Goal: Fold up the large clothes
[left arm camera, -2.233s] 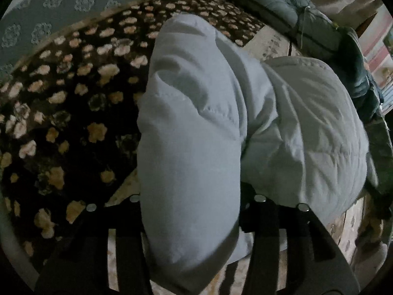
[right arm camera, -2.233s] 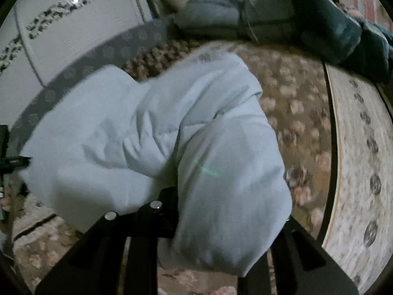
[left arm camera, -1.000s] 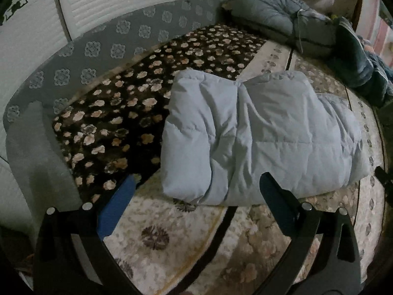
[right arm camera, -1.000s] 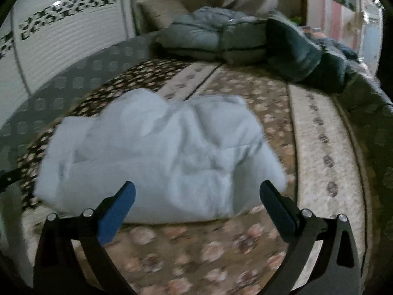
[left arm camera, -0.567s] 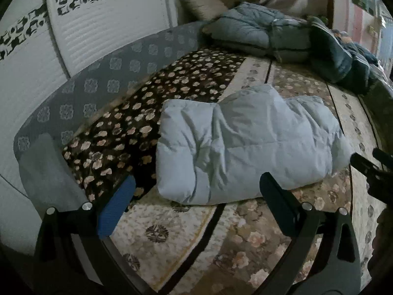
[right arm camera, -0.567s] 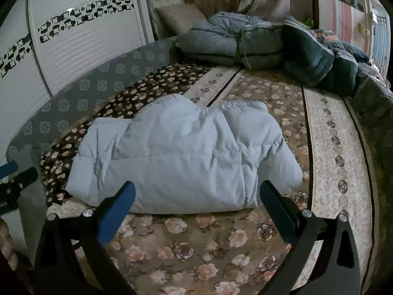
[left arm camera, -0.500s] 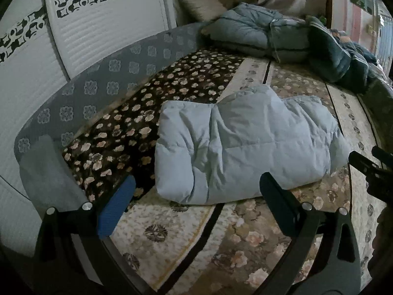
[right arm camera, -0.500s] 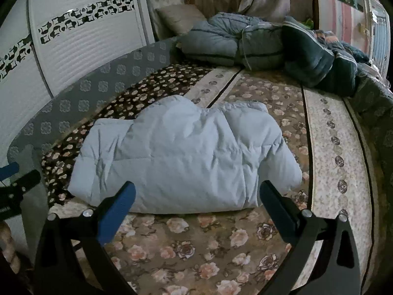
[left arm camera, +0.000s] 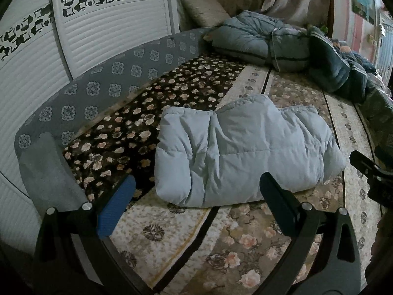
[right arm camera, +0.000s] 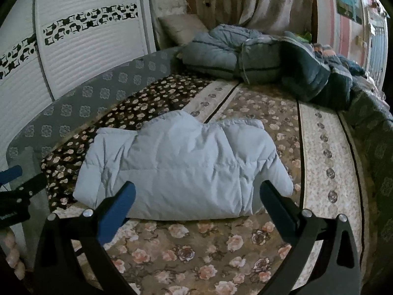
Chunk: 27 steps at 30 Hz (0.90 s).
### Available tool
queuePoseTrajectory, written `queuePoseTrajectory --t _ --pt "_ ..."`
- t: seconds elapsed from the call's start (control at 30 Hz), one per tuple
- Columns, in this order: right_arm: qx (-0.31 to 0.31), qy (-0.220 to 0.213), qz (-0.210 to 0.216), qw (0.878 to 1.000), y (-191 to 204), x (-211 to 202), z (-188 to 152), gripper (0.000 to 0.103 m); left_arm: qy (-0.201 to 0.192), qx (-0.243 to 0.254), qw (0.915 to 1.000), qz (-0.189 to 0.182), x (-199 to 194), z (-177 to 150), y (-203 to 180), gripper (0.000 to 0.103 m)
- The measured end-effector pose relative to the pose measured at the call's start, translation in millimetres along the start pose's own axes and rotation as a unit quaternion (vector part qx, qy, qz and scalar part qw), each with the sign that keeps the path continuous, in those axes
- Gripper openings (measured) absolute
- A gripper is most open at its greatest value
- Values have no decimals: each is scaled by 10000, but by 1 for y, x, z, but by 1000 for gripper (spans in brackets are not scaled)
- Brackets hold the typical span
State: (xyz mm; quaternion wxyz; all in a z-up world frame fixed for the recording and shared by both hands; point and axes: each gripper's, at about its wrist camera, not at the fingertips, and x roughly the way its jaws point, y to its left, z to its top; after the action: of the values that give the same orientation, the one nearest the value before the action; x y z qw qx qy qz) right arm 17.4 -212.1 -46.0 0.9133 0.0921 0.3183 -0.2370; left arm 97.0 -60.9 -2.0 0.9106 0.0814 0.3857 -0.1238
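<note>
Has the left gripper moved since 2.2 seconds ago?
Yes. The left gripper has let go of the light blue jacket and pulled back from it.

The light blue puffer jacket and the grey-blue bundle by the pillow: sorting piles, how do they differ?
The light blue puffer jacket is pale, lies alone mid-bed, nearest both open grippers. The grey-blue bundle is darker, sits at the far end against the pillow, touching dark teal bedding. Both are quilted and folded.
</note>
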Motion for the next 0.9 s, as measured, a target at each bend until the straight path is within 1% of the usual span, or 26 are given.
queuePoseTrajectory --t 0.1,0.2,0.4,0.7,0.9 --pt "-110 -78 -66 9999 5 -4 2 101 -46 -40 10000 -23 -3 1 2 100" --pt "-143 -117 -62 9998 7 -7 3 101 -109 -41 9999 43 -5 2 3 100" --pt "-124 -62 -54 9999 7 -6 4 101 -87 -57 9999 2 -5 1 6 100" --pt "-109 -116 -67 9999 6 -5 5 101 -87 19 10000 -5 -6 1 7 100" --pt "-83 -51 -93 9999 5 -4 4 101 -100 33 9999 -13 -7 1 6 100"
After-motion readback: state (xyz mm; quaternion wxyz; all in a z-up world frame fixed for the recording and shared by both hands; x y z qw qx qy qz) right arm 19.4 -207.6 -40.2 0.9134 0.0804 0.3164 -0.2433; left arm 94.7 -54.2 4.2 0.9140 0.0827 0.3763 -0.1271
